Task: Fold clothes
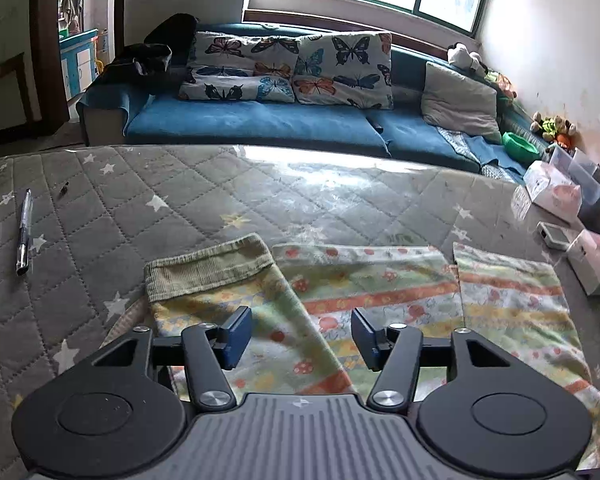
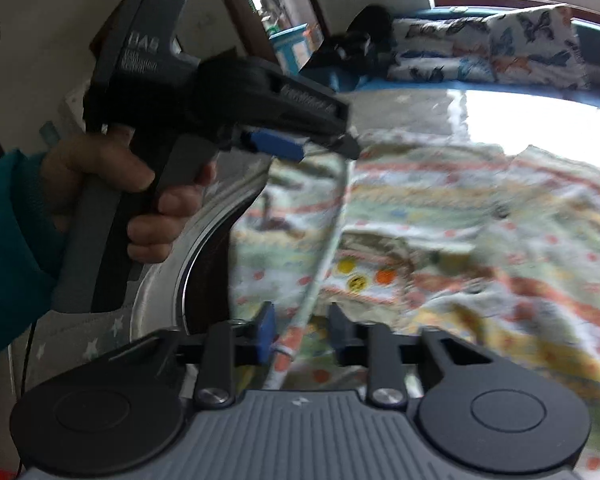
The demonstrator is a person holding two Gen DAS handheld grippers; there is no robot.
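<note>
A patterned child's garment (image 1: pixel 360 292) with red, orange and yellow prints lies spread on the grey star-quilted table (image 1: pixel 140 200). Its green ribbed cuff (image 1: pixel 208 264) lies on the left. My left gripper (image 1: pixel 300 336) is open and empty, just above the garment's near part. In the right wrist view the image is blurred. My right gripper (image 2: pixel 300 338) is partly open with a raised fold edge of the garment (image 2: pixel 460 240) running between its fingers. The left gripper (image 2: pixel 300 144) shows there too, held in a hand, over the garment's far left side.
A pen (image 1: pixel 23 232) lies on the table at the left. White boxes (image 1: pixel 552 192) and a small device (image 1: pixel 554 235) sit along the right edge. A blue sofa (image 1: pixel 260 120) with butterfly cushions stands behind the table. A round metal rim (image 2: pixel 188 264) shows at the table's left.
</note>
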